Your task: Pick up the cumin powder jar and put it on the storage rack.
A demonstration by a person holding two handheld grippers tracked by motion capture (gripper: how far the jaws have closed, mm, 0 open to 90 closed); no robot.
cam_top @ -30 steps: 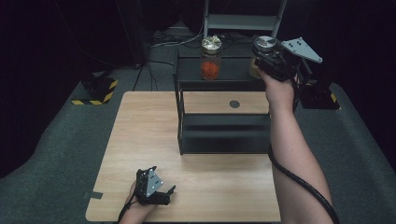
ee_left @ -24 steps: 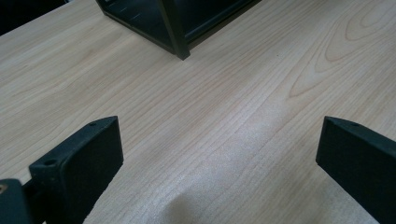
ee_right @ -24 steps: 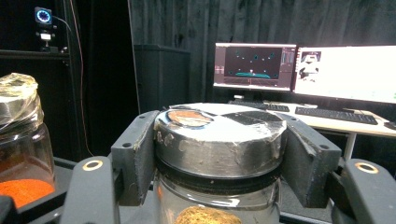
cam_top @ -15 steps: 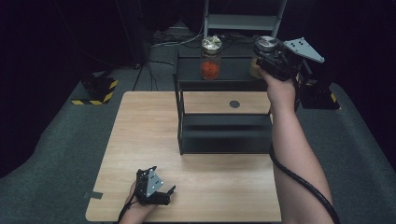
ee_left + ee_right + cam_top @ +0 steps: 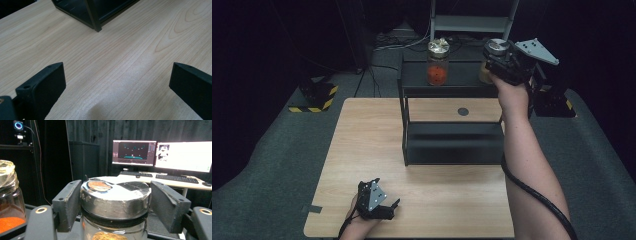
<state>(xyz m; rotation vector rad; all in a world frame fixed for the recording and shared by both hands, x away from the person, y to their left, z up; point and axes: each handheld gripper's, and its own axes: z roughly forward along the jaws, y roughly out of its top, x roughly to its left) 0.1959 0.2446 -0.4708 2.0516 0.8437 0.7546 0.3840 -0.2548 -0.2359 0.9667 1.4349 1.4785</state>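
A glass jar with a silver lid [image 5: 497, 47] [image 5: 116, 197] stands on the top of the black shelf [image 5: 452, 87], at its right end. My right gripper [image 5: 493, 54] [image 5: 115, 192] reaches over that end with the lid between its jaws. The jaws have just been opening; a gap shows between the right pad [image 5: 166, 202] and the lid. A second jar [image 5: 438, 62] [image 5: 8, 202] with orange powder and a crinkled foil top stands further left on the same top. My left gripper [image 5: 392, 206] [image 5: 117, 80] rests open near the table's front left, with nothing between its jaws.
The wooden table [image 5: 362, 135] carries the two-level shelf at its back middle, with a dark round spot [image 5: 463, 111] behind it. A yellow-and-black striped block [image 5: 317, 96] lies on the floor at left. Black gear [image 5: 554, 102] sits at right. Monitors [image 5: 160, 153] glow beyond the shelf.
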